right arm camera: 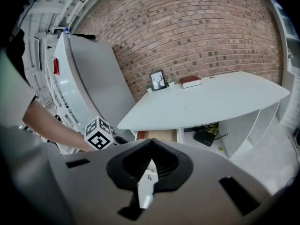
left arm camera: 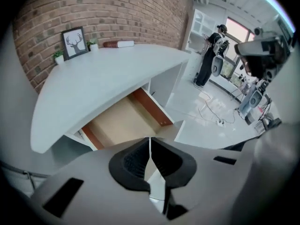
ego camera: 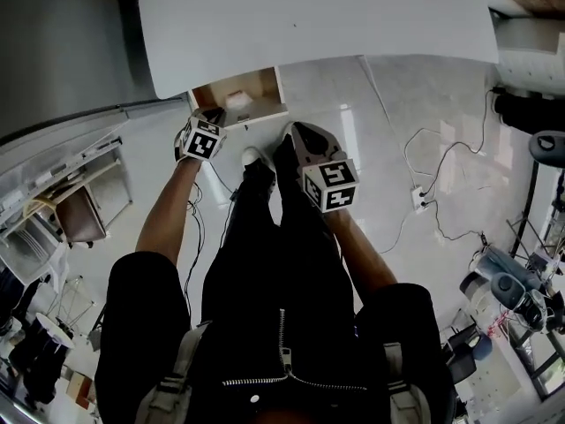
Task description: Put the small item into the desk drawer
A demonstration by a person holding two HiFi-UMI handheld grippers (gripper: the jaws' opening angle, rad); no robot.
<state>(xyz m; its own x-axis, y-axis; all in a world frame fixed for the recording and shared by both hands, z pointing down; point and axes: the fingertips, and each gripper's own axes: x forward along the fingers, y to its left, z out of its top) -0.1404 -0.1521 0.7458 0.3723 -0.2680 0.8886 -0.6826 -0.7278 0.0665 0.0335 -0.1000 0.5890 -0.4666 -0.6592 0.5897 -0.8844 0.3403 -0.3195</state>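
Desk drawer [ego camera: 263,85] open | small item [ego camera: 237,98] inside, long axis crosswise | left gripper [left arm camera: 150,145], right gripper [right arm camera: 151,150] closed

the drawer [ego camera: 260,85] is open to you from above only at its front part; the desk top [ego camera: 318,16] overhangs its rear, and your left gripper [ego camera: 214,114] hangs just beside its front left corner.

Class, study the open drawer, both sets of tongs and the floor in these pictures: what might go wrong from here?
1. The drawer stands open under the desk, near the person's shoe; a step forward may knock it.
2. The left tongs and right tongs are both shut and empty, so neither is ready to grip.
3. A power strip and cables lie on the floor at the person's right: a possible trip hazard.
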